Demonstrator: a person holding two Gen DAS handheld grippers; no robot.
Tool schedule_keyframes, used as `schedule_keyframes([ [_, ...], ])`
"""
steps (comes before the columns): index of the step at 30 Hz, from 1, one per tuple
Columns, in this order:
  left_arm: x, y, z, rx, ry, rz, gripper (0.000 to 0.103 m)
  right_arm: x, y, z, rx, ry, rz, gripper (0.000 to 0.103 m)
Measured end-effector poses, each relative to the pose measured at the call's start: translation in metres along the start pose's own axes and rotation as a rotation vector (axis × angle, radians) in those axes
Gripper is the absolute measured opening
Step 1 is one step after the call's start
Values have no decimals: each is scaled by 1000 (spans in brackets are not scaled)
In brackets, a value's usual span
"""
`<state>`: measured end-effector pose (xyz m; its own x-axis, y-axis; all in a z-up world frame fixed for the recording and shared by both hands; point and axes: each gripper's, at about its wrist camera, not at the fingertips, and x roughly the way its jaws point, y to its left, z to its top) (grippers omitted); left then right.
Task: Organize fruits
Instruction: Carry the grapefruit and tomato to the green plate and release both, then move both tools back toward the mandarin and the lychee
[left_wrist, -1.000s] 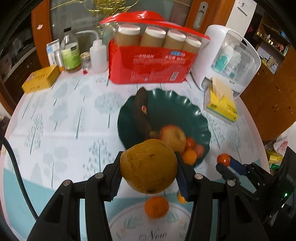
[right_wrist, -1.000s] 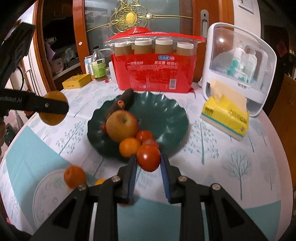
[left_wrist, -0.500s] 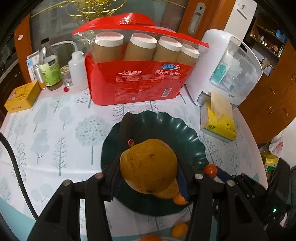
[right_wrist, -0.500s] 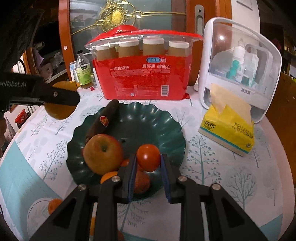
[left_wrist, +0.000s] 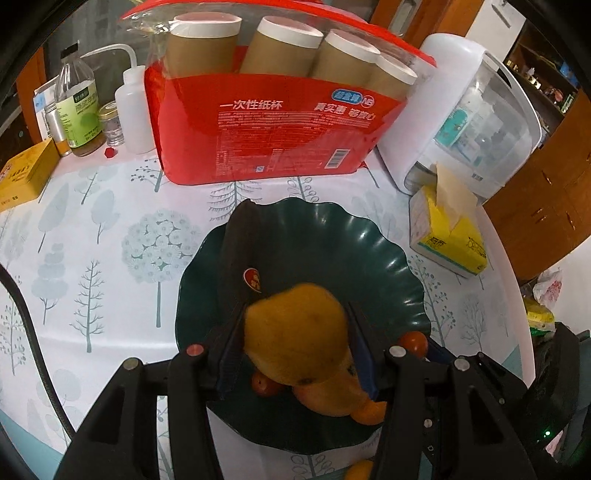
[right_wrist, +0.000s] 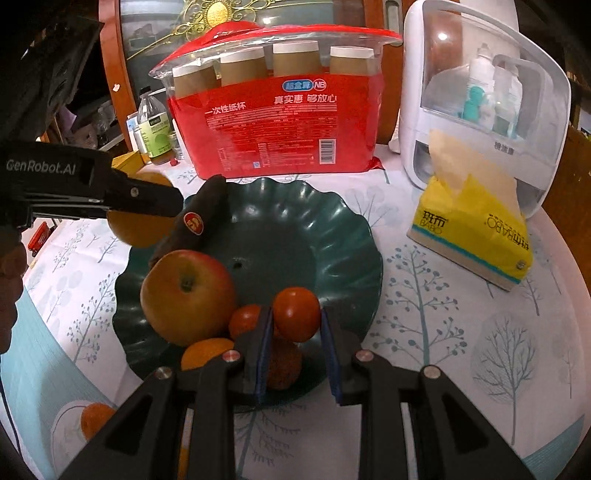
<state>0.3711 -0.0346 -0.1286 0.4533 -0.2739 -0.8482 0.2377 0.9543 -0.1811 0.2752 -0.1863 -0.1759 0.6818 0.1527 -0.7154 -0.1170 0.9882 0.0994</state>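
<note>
A dark green scalloped plate (left_wrist: 369, 258) (right_wrist: 303, 229) holds a blackened banana (left_wrist: 240, 254) (right_wrist: 195, 221), an apple (right_wrist: 186, 295), small tomatoes (right_wrist: 245, 319) and a small orange (right_wrist: 203, 352). My left gripper (left_wrist: 295, 339) is shut on a large yellow-orange citrus fruit (left_wrist: 295, 336) above the plate's near left part; it also shows in the right wrist view (right_wrist: 140, 229). My right gripper (right_wrist: 295, 325) is shut on a small red tomato (right_wrist: 296, 314) above the plate's near edge. A small orange (right_wrist: 94, 424) lies on the table by the plate.
A red pack of paper cups (left_wrist: 273, 122) (right_wrist: 280, 122) stands behind the plate. A white cabinet (left_wrist: 469, 122) (right_wrist: 480, 103) and a yellow tissue pack (left_wrist: 447, 240) (right_wrist: 476, 225) are at the right. Bottles (left_wrist: 77, 107) and a yellow box (left_wrist: 22, 173) are at the back left.
Both grippers have moved forward over the plate with their fruits still held. The left one now hangs over the plate's near part.
</note>
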Motion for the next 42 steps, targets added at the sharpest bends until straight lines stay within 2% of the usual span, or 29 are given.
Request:
schedule_keyframes([
  [7,-12,6,4,-15,-22,5,66,1,-1,1,14,12,-1,29],
  [11,-19,8,4,-16,-27,15,66,0,0,2,11,14,-10,42],
  [14,-27,9,1,-24,-32,12,67,-5,1,3,12,0,-20,47],
  [30,-81,4,-46,-16,-37,48,67,-63,1,7,36,-79,7,54],
  [42,-96,8,-93,-59,-5,59,67,-97,8,-19,13,-81,45,54],
])
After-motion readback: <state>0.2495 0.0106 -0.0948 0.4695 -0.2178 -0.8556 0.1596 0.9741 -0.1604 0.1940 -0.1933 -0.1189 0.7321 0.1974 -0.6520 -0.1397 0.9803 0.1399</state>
